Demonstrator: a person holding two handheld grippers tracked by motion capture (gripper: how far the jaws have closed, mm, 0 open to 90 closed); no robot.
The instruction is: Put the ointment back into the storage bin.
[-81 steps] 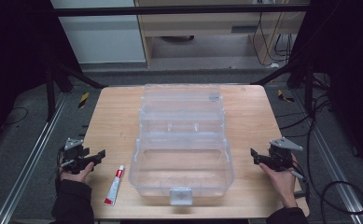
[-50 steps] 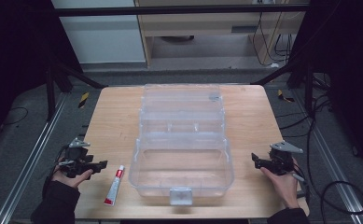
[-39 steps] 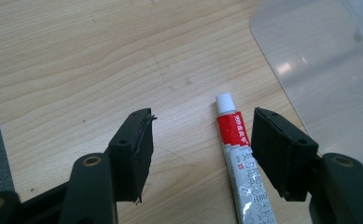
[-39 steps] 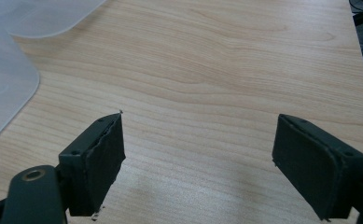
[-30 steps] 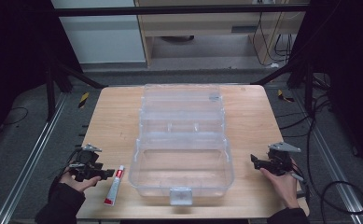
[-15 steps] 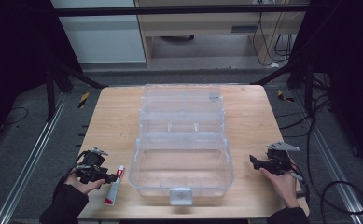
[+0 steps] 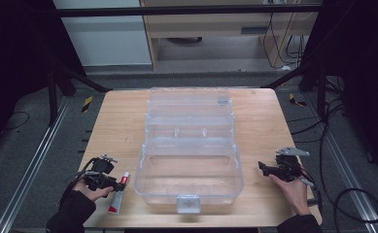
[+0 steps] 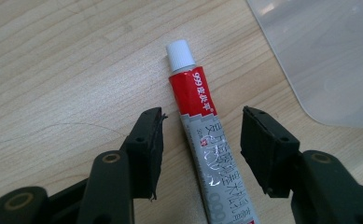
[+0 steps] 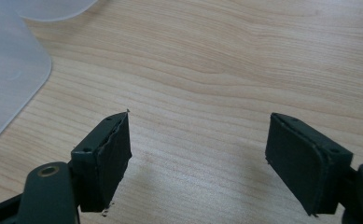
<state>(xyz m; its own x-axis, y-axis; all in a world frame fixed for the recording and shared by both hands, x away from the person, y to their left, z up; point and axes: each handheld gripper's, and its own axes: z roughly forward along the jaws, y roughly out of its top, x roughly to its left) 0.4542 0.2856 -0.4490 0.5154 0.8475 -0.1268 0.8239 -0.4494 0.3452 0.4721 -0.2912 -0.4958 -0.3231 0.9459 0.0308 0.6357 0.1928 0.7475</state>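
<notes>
Red, white and silver, the tube [image 7: 118, 194] is seen in the high view lying near the table's [image 7: 113, 126] front-left corner, just beside the clear box [image 7: 189, 150]; the left gripper [image 7: 112, 183] sits over it, the right gripper [image 7: 264, 168] near the right edge; in the left gripper view the jaws have just been closing and straddle the tube [image 8: 207, 140] at mid-body, pads not yet touching; it is judged light, soft and dentable, best pinched gently on the flat silver part below the cap; in the right gripper view the right gripper [image 9: 198, 154] is held wide apart over bare wood, gripping nothing.
</notes>
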